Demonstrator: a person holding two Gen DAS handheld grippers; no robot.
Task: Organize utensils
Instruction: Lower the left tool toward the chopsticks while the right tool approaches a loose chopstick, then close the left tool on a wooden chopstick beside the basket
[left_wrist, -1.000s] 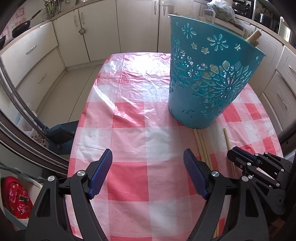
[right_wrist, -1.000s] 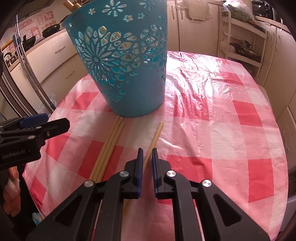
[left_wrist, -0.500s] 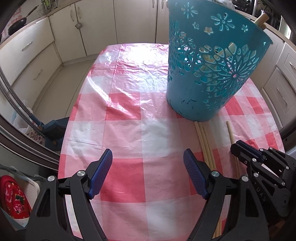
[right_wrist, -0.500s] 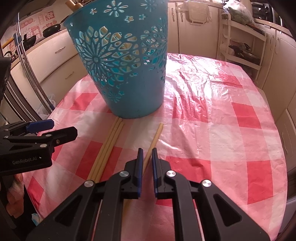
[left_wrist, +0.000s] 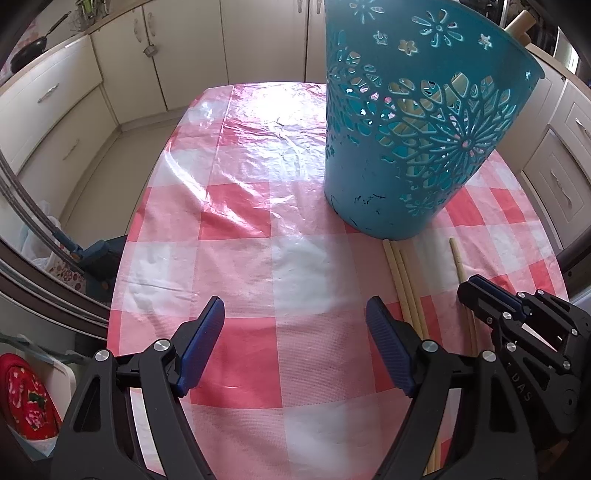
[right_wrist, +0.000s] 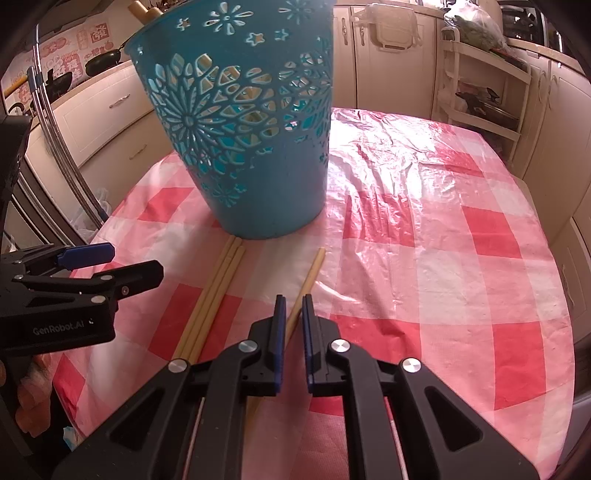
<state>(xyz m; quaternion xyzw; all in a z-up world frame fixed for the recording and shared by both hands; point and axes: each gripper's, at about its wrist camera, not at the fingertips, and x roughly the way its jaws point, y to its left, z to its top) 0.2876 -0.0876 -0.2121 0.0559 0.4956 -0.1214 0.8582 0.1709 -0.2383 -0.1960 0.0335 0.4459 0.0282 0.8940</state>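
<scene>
left gripper (left_wrist: 294, 341): jaws spread wide, nothing between the pads, hanging over bare tablecloth (left_wrist: 236, 258) to the left of the basket and nearer the camera; in the right wrist view (right_wrist: 110, 266) it sits at the left edge, left of the basket base.
basket (left_wrist: 413, 140): teal, cut-out flower pattern, upright on the cloth; pale wooden handles (left_wrist: 519, 24) stick out over its rim on the far right side, more pale sticks visible through the cut-outs.
chopstick bundle (left_wrist: 404, 288): three pale sticks side by side, flat on the cloth, far tips just short of the basket base, long axis running from the basket toward the camera; in the right wrist view (right_wrist: 214, 295) they lean slightly left going away from the basket.
single chopstick (right_wrist: 308, 282): flat on the cloth, right of the bundle and apart from it, far tip pointing at the basket's right lower edge, just short of it; long axis roughly parallel to the bundle.
right gripper (right_wrist: 293, 306): fingers nearly together, pinching the single chopstick partway along its length; stick passes between the pads and continues under the gripper body. In the left wrist view (left_wrist: 480, 291) it sits right of the bundle, over the same stick (left_wrist: 458, 262).
</scene>
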